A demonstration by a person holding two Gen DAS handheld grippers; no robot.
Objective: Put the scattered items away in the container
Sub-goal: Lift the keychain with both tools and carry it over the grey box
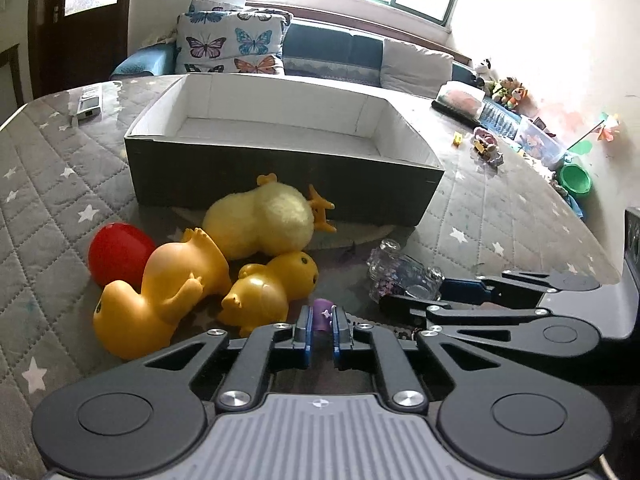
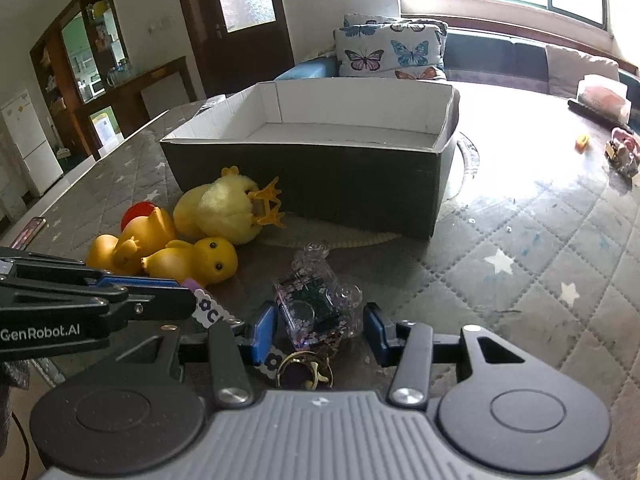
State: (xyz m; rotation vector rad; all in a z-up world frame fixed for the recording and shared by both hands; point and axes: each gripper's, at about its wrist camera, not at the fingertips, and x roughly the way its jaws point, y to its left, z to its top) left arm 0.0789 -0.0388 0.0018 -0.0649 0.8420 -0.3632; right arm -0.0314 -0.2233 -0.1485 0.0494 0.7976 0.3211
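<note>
Container: one open cardboard box [image 1: 280, 172], dark outside and white inside, nothing visible in it, standing on a table [image 1: 52, 184] covered with grey quilted star-print cloth. Scattered items, all on the table just in front of the box's near wall: one fuzzy yellow plush chick [image 1: 260, 222] on its side, close against the box; two glossy yellow rubber ducks, the larger [image 1: 160, 292] toppled to the left and the smaller [image 1: 272, 286] lying beside it, apparently touching it; one red ball [image 1: 118, 254] behind the larger duck; one clear glitter-filled toy car [image 2: 316, 308] to the right of the ducks. Left gripper [image 1: 322, 330]: fingers narrow, closed on a small purple item with a white flower-print band [image 1: 323, 314]; the right wrist view shows the band [image 2: 208, 312] sticking out past the tips. Right gripper [image 2: 320, 330]: fingers wide, one on each side of the toy car's near end, whether touching it cannot be told. A gold-and-purple trinket [image 2: 306, 372] lies under the right gripper, by its base. Far right of the table: assorted small toys [image 1: 486, 146] and a green bowl [image 1: 576, 180]. Far left: a white handheld device [image 1: 88, 104].
</note>
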